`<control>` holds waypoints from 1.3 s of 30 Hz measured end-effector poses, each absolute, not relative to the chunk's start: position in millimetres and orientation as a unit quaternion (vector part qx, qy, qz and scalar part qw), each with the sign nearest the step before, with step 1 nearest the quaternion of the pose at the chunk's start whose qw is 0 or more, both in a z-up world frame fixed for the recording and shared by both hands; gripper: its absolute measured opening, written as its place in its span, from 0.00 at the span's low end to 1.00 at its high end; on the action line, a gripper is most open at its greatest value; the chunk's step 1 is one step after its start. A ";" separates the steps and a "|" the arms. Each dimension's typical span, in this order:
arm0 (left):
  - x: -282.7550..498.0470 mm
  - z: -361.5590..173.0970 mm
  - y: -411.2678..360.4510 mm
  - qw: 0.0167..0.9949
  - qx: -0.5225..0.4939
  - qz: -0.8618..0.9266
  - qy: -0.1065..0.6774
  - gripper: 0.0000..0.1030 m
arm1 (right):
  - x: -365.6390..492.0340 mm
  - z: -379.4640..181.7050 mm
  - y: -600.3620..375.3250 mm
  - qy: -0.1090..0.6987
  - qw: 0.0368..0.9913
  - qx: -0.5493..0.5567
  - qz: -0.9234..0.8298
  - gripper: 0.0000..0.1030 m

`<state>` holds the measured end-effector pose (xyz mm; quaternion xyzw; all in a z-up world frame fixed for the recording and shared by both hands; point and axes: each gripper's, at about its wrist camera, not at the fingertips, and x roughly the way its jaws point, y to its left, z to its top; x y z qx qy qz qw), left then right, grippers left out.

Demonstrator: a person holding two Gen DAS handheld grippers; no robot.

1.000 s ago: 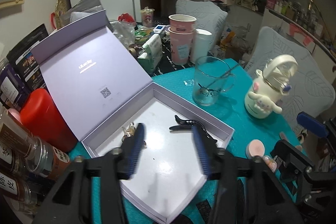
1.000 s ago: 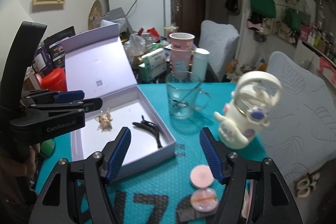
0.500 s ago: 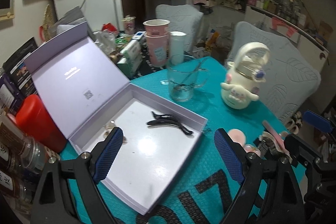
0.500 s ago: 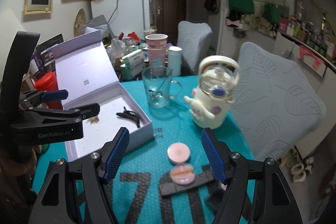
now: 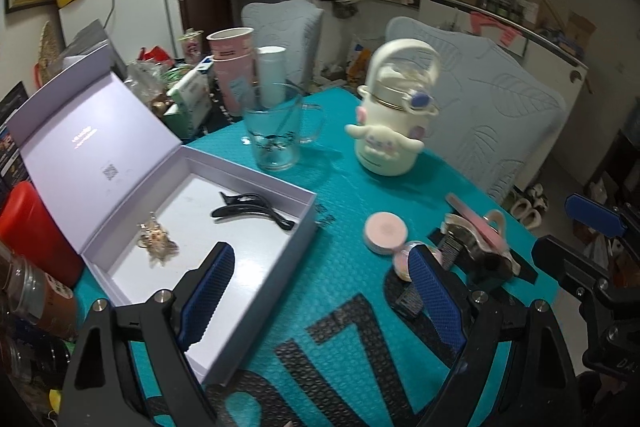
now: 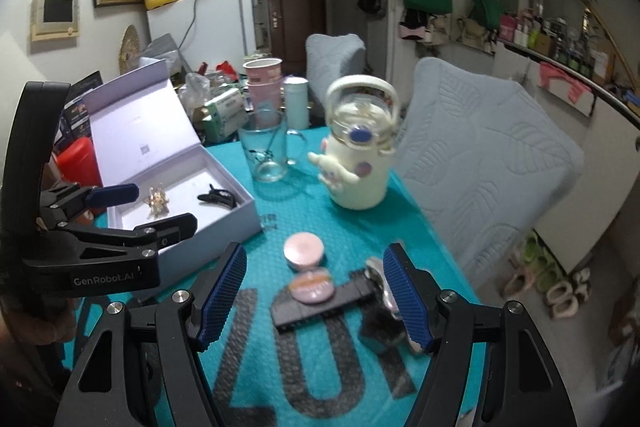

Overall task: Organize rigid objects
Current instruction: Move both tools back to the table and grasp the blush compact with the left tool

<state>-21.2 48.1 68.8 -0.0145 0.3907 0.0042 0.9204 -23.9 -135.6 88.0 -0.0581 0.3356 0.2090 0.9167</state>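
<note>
An open lilac box point(image 5: 256, 285) point(image 6: 248, 215) lies on the teal mat, holding a black hair clip point(image 5: 252, 213) point(image 6: 218, 195) and a gold brooch point(image 5: 157, 241) point(image 6: 158, 201). On the mat to its right lie a pink round compact point(image 5: 386, 231) point(image 6: 303, 251), a second round pink tin point(image 6: 312, 285), a black comb point(image 6: 324, 303) and a small clip with a pink nail file point(image 5: 476, 227). My left gripper point(image 5: 320, 299) point(image 6: 140, 211) is open and empty over the box's near corner. My right gripper point(image 6: 316, 295) point(image 5: 576, 239) is open and empty above the small items.
A glass mug point(image 5: 276, 137) point(image 6: 266, 147) and a white character bottle point(image 5: 394, 115) point(image 6: 360, 147) stand behind. Pink cups point(image 5: 234, 67), a red container point(image 5: 30, 227) and jars point(image 5: 40, 299) crowd the back and left. Grey chairs point(image 6: 480, 163) stand beyond the table's right edge.
My left gripper opened wide, left the black hair clip in the box and pulled back and to the right. My right gripper pulled back and now frames the small items on the mat.
</note>
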 end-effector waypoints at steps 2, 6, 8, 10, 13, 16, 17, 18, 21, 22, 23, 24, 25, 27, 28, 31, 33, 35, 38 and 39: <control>-22.2 66.9 39.8 0.921 -0.008 -0.003 0.389 0.87 | -26.2 85.9 -142.7 0.338 0.917 -0.055 0.202 0.69; -22.0 61.8 23.5 0.922 0.011 -0.008 0.388 0.87 | -29.8 79.0 -158.7 0.344 0.919 -0.053 0.185 0.69; -20.6 58.7 17.9 0.920 0.015 -0.016 0.392 0.87 | -30.6 76.0 -163.7 0.345 0.920 -0.052 0.179 0.69; -19.6 54.0 11.8 0.918 0.018 -0.021 0.395 0.87 | -31.0 71.7 -170.5 0.348 0.920 -0.051 0.171 0.69; -17.6 47.8 0.9 0.917 0.029 -0.030 0.398 0.87 | -31.0 65.3 -180.9 0.349 0.923 -0.048 0.158 0.69; -14.9 40.6 -5.7 0.913 0.029 -0.047 0.405 0.87 | -30.0 58.8 -188.4 0.353 0.922 -0.042 0.152 0.69; -13.9 38.4 -7.5 0.911 0.028 -0.050 0.408 0.87 | -29.2 57.0 -190.3 0.354 0.922 -0.040 0.150 0.69; -12.1 35.4 -9.7 0.909 0.028 -0.054 0.412 0.87 | -28.8 54.3 -193.2 0.355 0.922 -0.038 0.148 0.69; -6.2 25.0 -15.1 0.902 0.026 -0.067 0.426 0.87 | -26.8 47.3 -199.2 0.359 0.922 -0.032 0.144 0.69; -4.8 21.6 -16.5 0.900 0.024 -0.070 0.429 0.87 | -26.1 45.3 -201.6 0.360 0.921 -0.030 0.144 0.69; -3.5 18.0 -18.1 0.898 0.022 -0.073 0.433 0.87 | -25.0 42.4 -204.4 0.362 0.921 -0.026 0.144 0.69; -2.0 14.4 -19.7 0.897 0.020 -0.077 0.435 0.87 | -23.9 39.7 -206.6 0.364 0.920 -0.024 0.143 0.69; -0.5 11.0 -20.8 0.895 0.018 -0.081 0.437 0.87 | -23.0 37.6 -207.9 0.366 0.919 -0.022 0.142 0.69; 3.3 3.7 -24.2 0.891 0.016 -0.087 0.444 0.87 | -20.3 31.9 -211.2 0.371 0.918 -0.017 0.141 0.69; 5.0 1.1 -25.0 0.890 0.015 -0.089 0.447 0.87 | -18.5 28.8 -213.5 0.373 0.917 -0.014 0.140 0.69; 8.8 -5.4 -26.1 0.890 0.011 -0.093 0.446 0.87 | -14.6 20.7 -218.2 0.380 0.914 -0.005 0.141 0.69; 12.0 -9.0 -25.7 0.890 0.008 -0.098 0.446 0.87 | -12.1 15.6 -220.9 0.384 0.913 -0.001 0.141 0.69; 16.1 -12.2 -24.2 0.889 0.003 -0.099 0.448 0.87 | -9.9 12.1 -222.4 0.386 0.912 0.000 0.140 0.69; 23.7 -17.5 -22.9 0.885 -0.009 -0.101 0.454 0.87 | -5.5 6.3 -224.7 0.389 0.911 0.000 0.139 0.69; 26.4 -19.3 -22.6 0.884 -0.013 -0.103 0.456 0.87 | -4.4 4.8 -224.9 0.390 0.910 0.000 0.139 0.69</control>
